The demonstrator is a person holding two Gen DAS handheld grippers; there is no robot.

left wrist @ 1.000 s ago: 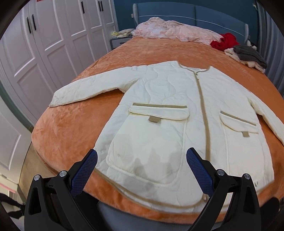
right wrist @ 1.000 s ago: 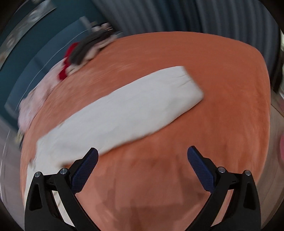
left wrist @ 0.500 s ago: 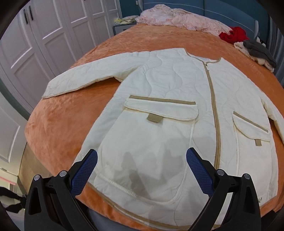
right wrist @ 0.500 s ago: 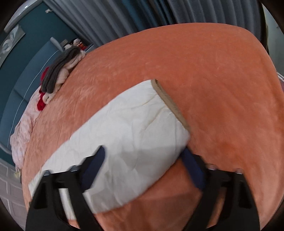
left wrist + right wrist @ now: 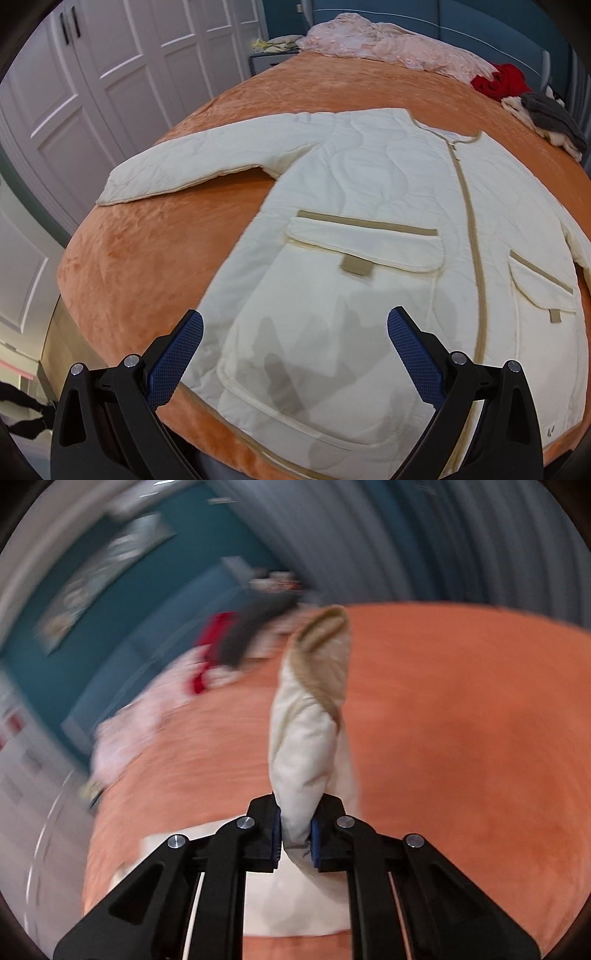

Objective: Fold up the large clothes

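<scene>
A cream quilted jacket (image 5: 369, 206) with tan trim lies flat, front up, on the orange bed (image 5: 155, 258). Its left sleeve (image 5: 199, 166) stretches out toward the wardrobe side. My left gripper (image 5: 295, 343) is open and empty, hovering over the jacket's lower hem and left pocket (image 5: 362, 243). In the right wrist view my right gripper (image 5: 295, 836) is shut on the jacket's other sleeve (image 5: 310, 709), which stands up from the jaws with its tan cuff (image 5: 325, 627) at the top. That view is motion-blurred.
A pink garment (image 5: 391, 51), a red one (image 5: 498, 79) and a grey and white pile (image 5: 546, 118) lie at the head of the bed. White wardrobe doors (image 5: 92, 81) stand on the left. Curtains (image 5: 443, 546) hang beyond the bed.
My right gripper closed on the right sleeve near its cuff and lifted it off the bed. My left gripper moved in closer over the jacket, still open.
</scene>
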